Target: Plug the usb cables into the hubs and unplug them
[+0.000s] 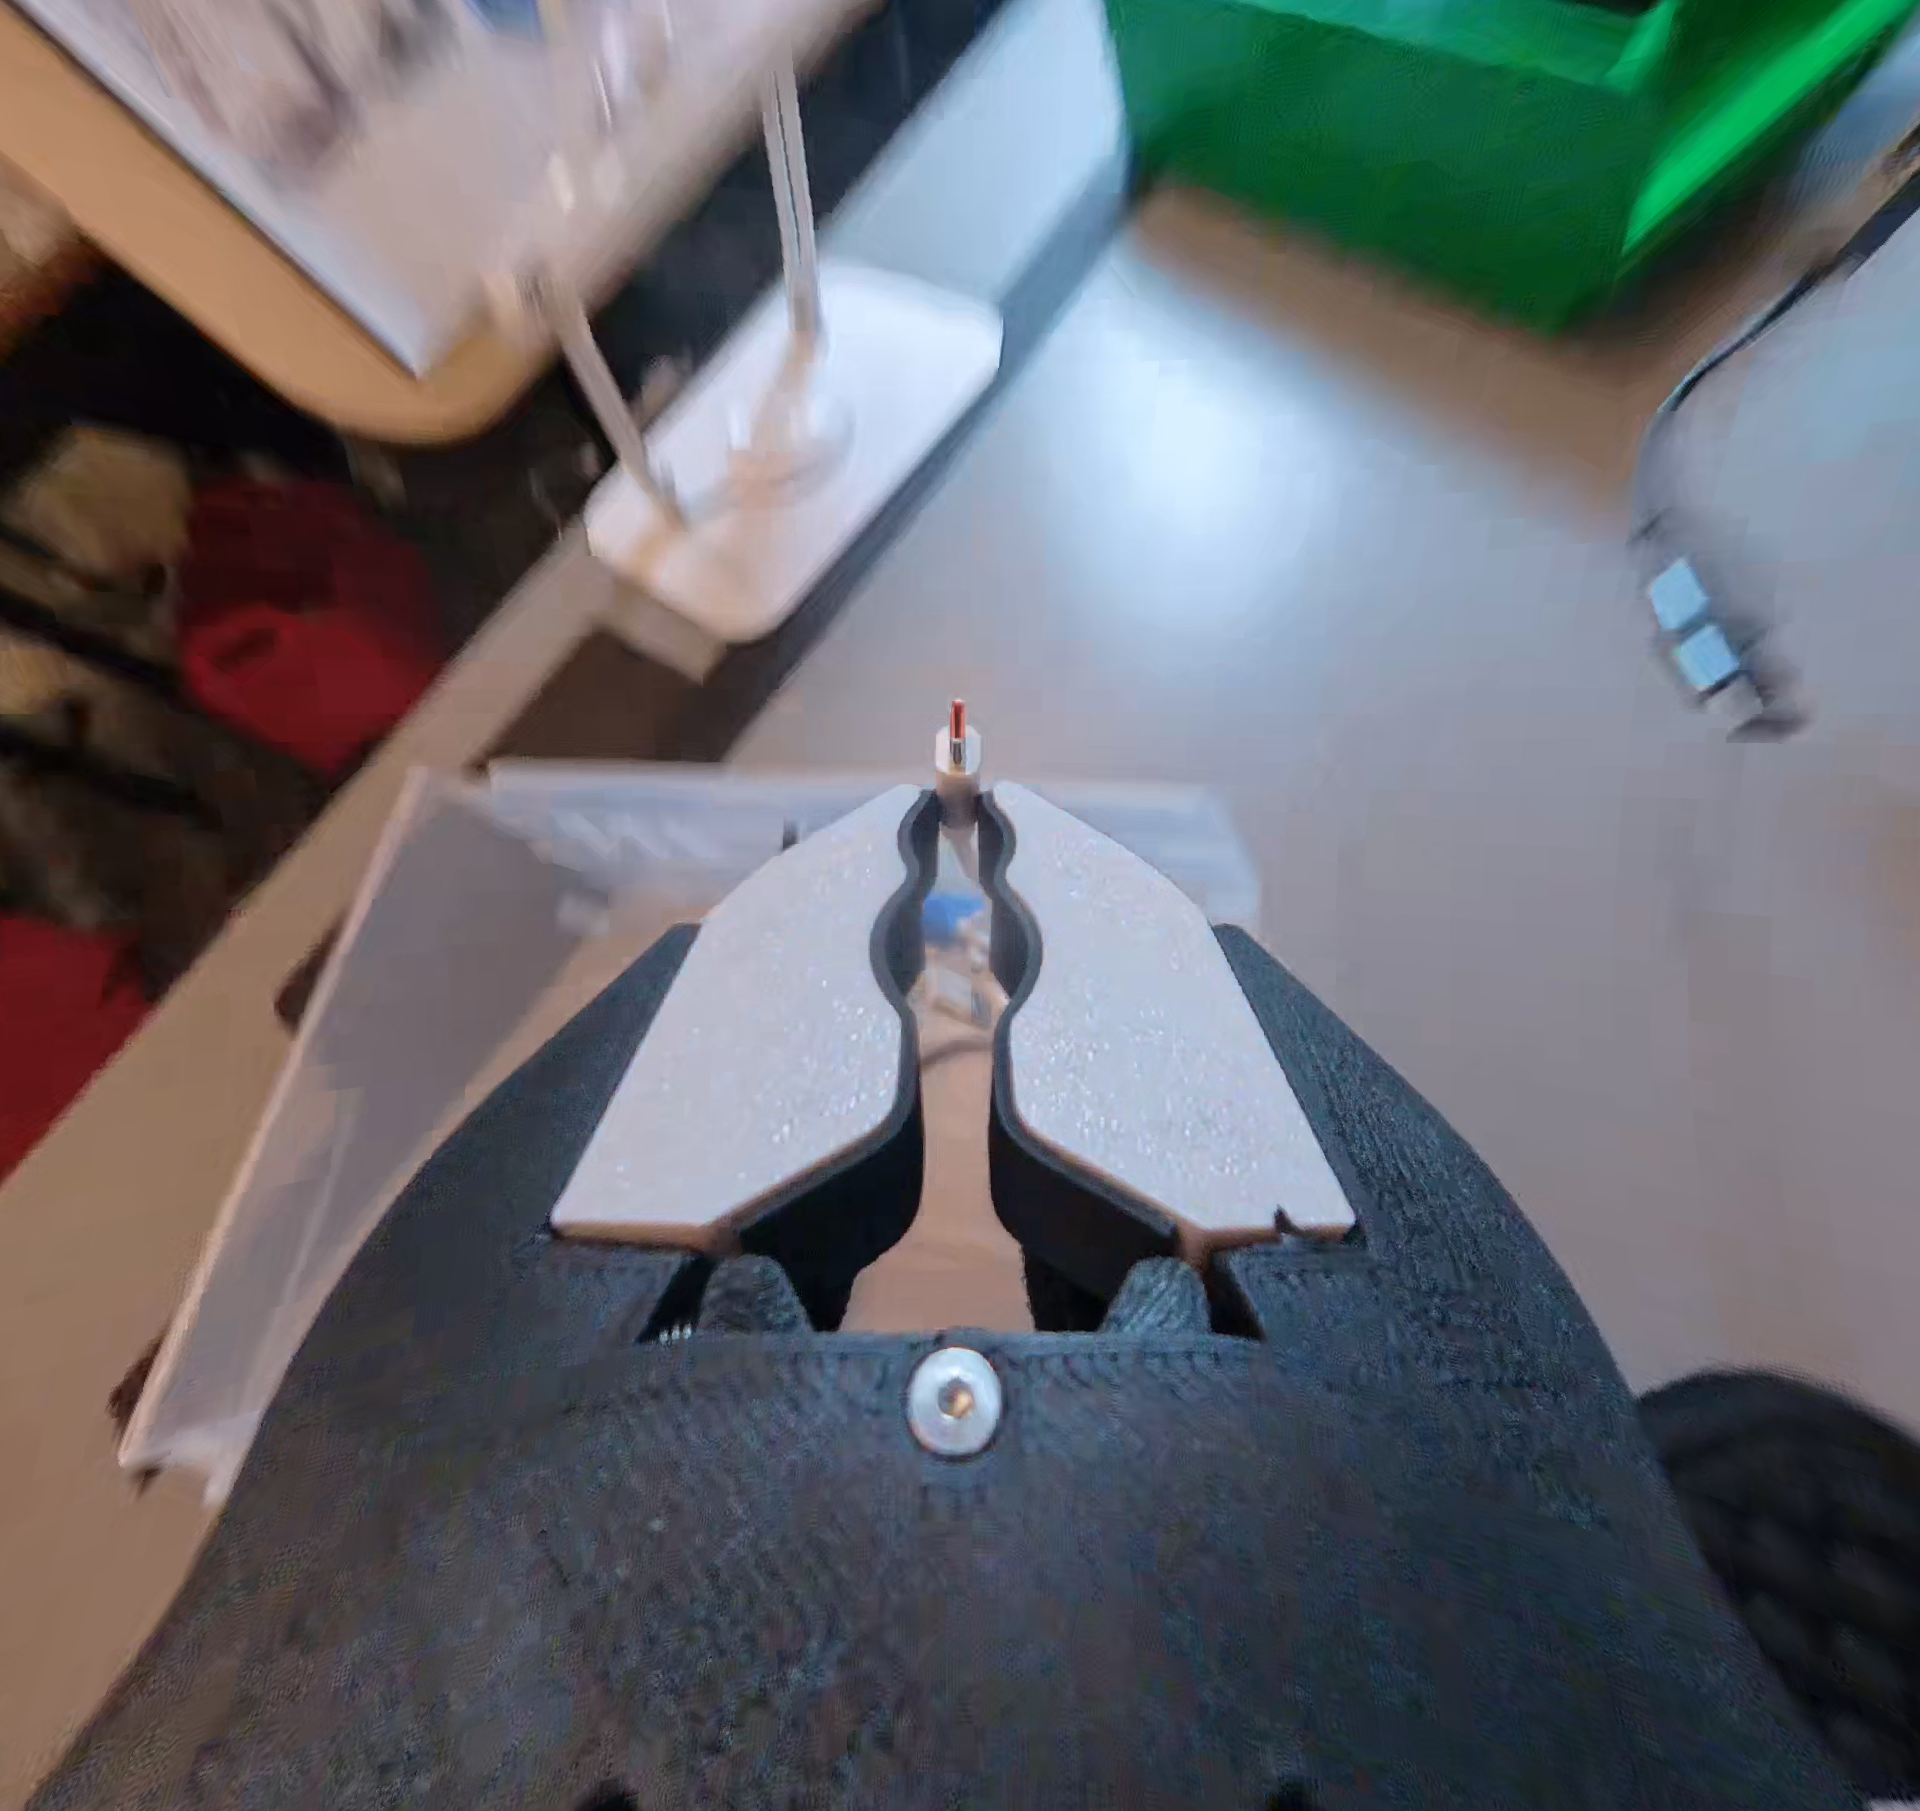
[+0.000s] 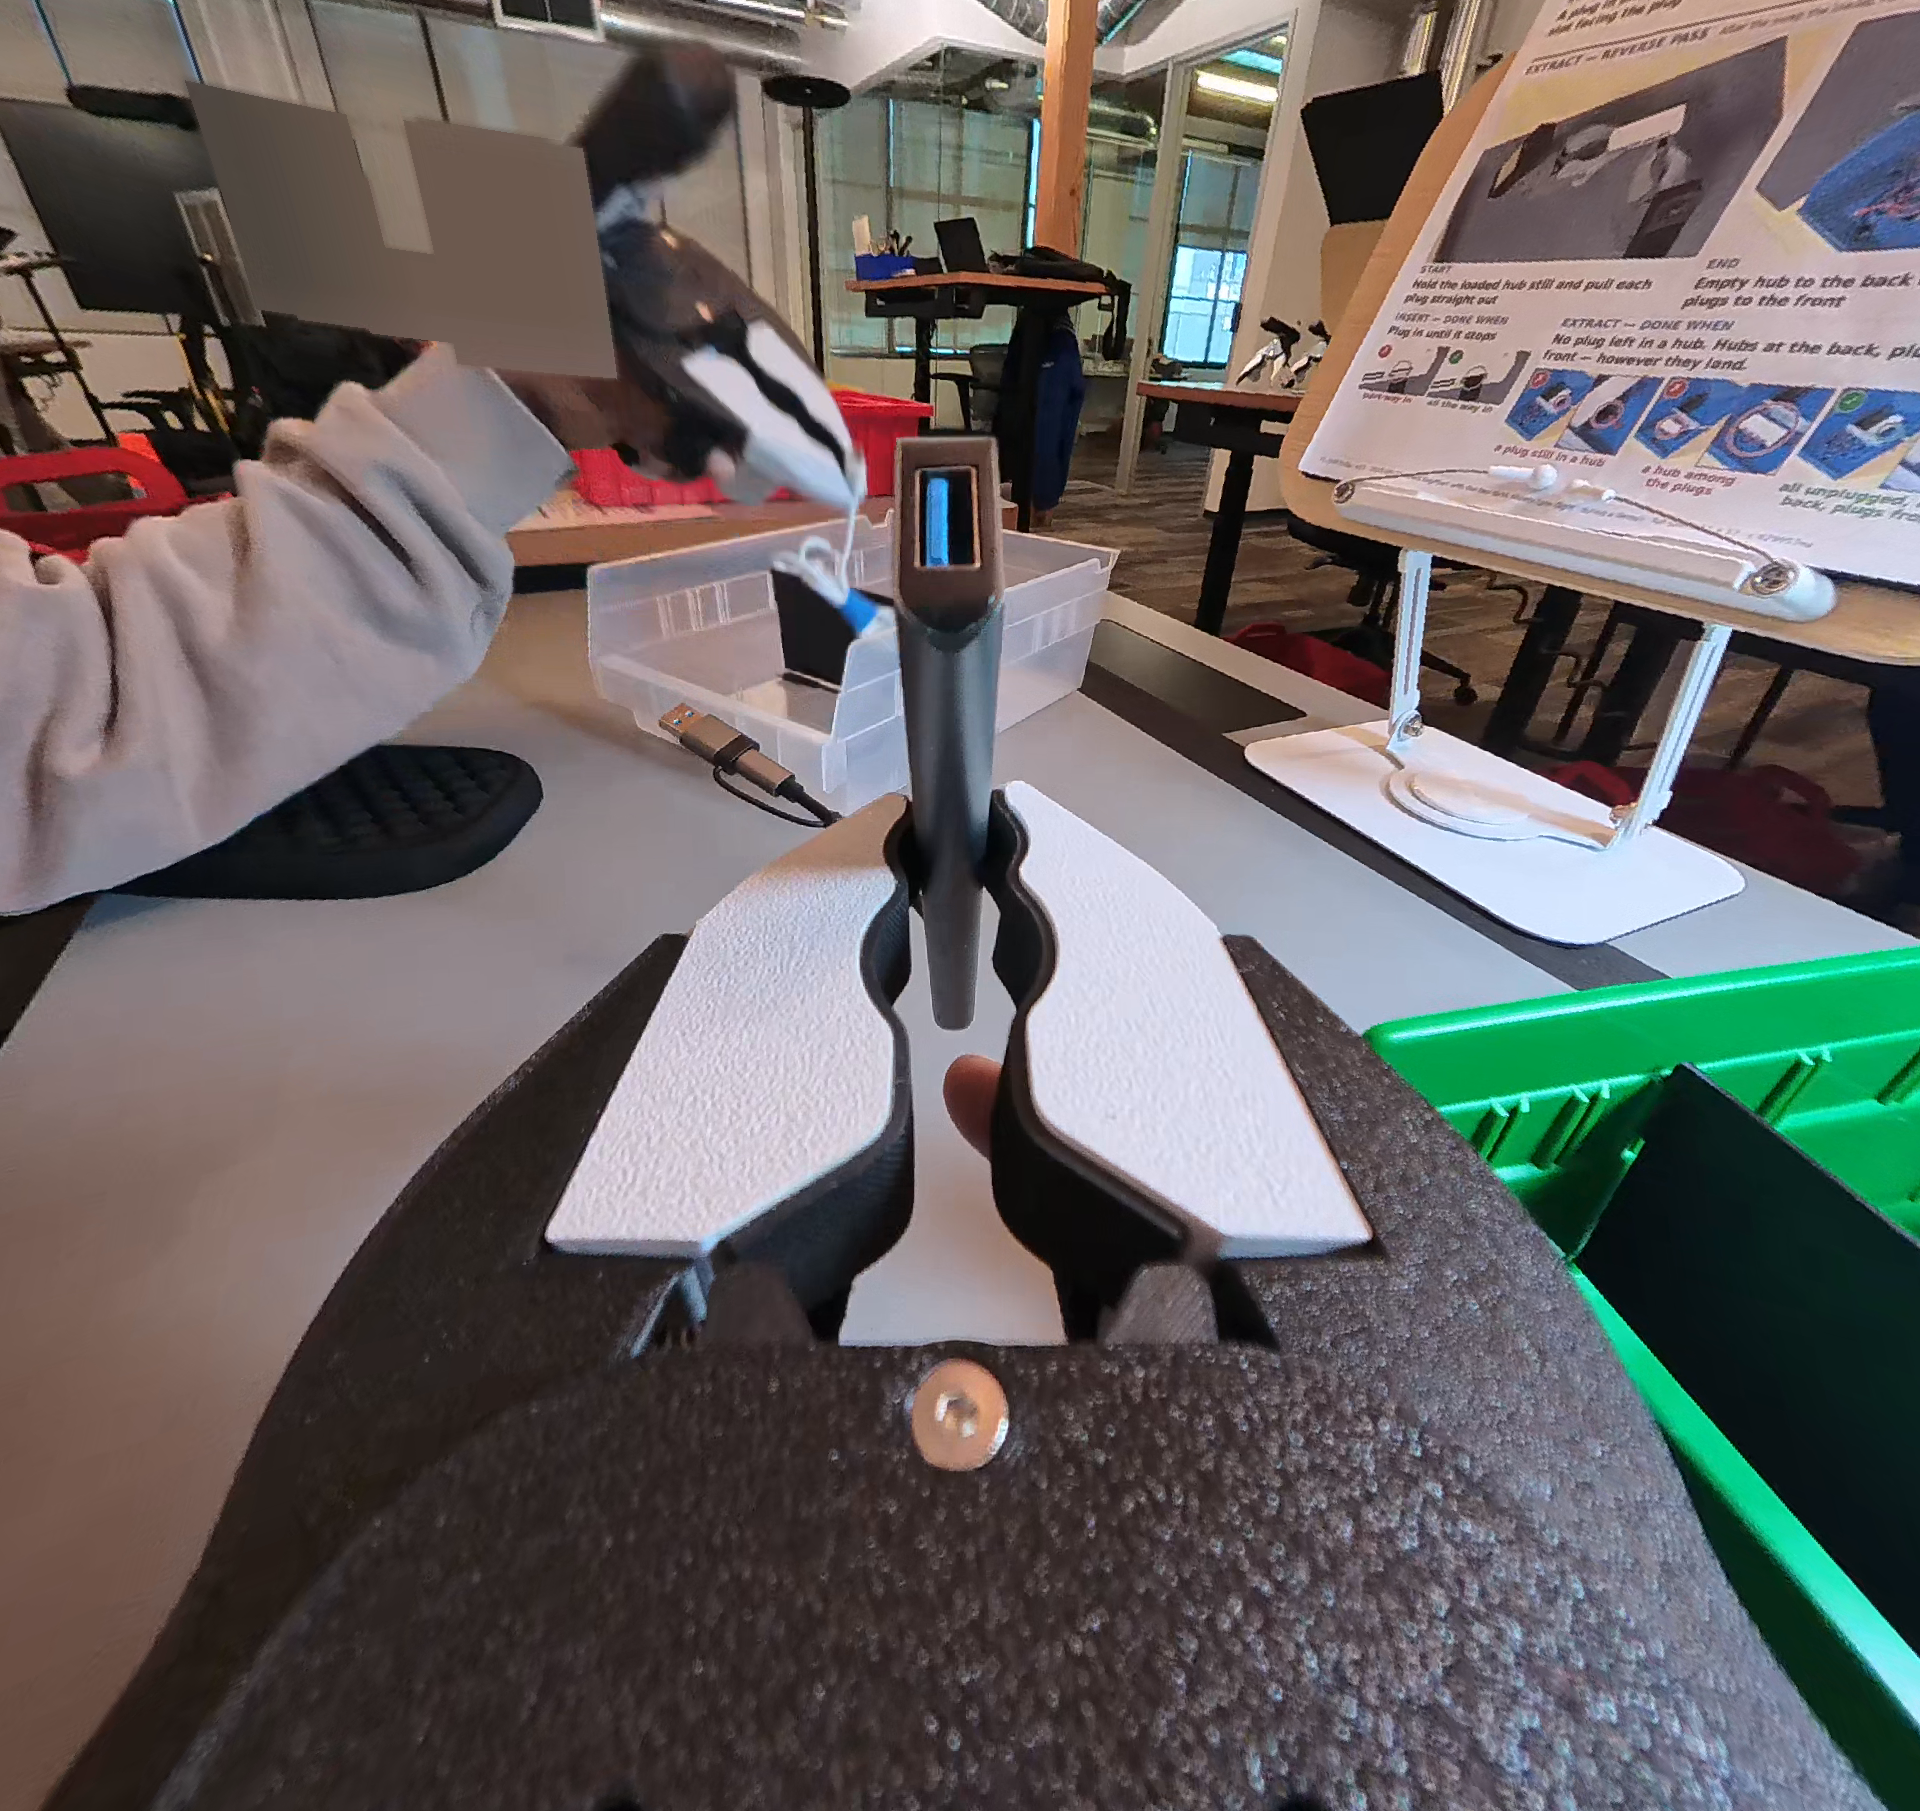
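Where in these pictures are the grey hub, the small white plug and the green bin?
grey hub [image 2: 948, 722], right wrist view, on its upright body above the tongs.
white plug [image 1: 954, 755], left wrist view, on its tip past the tongs.
green bin [image 2: 1662, 1055], right wrist view, on its near rim.

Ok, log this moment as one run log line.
left gripper: shut on white plug | right gripper: shut on grey hub | unplugged

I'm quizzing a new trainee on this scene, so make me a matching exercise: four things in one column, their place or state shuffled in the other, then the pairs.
Things:
1. grey hub
2. white plug
3. green bin
4. clear tray

Places or states:
A. standing on the table beyond the hub
B. clamped upright in the right gripper
C. at the right gripper's right side
D. pinched at the tip of the left gripper

Pairs: 1-B, 2-D, 3-C, 4-A
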`<state>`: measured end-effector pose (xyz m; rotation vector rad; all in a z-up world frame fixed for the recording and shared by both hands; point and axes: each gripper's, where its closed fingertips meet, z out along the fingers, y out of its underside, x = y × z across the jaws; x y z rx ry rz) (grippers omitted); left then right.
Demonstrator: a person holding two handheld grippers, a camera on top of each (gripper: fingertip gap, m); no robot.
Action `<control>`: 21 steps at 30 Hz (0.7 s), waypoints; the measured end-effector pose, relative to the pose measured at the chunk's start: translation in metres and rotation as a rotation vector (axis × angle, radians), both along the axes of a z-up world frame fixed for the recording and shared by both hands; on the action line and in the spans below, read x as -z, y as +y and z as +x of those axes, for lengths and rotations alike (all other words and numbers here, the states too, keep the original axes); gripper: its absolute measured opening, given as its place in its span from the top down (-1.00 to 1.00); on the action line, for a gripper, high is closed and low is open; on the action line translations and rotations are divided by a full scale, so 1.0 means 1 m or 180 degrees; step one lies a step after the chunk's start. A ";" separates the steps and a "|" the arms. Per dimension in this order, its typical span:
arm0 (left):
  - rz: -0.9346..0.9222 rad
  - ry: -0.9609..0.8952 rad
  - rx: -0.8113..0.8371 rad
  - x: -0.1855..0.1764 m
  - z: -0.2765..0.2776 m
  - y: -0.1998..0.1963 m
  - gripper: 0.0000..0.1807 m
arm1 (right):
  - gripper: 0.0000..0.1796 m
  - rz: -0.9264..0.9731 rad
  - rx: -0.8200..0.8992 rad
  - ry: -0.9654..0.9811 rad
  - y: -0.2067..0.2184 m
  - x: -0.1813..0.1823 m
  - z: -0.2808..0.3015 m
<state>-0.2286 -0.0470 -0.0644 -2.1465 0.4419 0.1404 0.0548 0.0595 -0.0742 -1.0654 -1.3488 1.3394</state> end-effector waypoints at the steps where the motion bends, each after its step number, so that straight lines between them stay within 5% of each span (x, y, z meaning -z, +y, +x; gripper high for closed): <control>1: 0.0308 -0.0117 0.0093 -0.025 0.013 0.000 0.92 | 0.88 -0.0021 0.0002 0.0010 0.001 -0.001 0.000; 4: 0.0963 -0.0425 0.0475 -0.078 0.055 -0.003 0.92 | 0.88 -0.0108 0.0013 0.0055 0.004 -0.004 0.002; 7: 0.1128 -0.0788 0.1053 -0.095 0.099 -0.008 0.92 | 0.88 -0.0152 0.0052 0.0108 0.009 -0.008 0.005; 15: 0.0367 -0.1184 0.2118 -0.021 0.182 0.022 0.92 | 0.88 -0.0074 0.0347 0.0143 0.033 -0.012 0.015; 21: -0.0070 -0.1359 0.2223 0.018 0.191 0.029 0.88 | 0.88 -0.0080 0.0514 0.0176 0.050 -0.013 0.022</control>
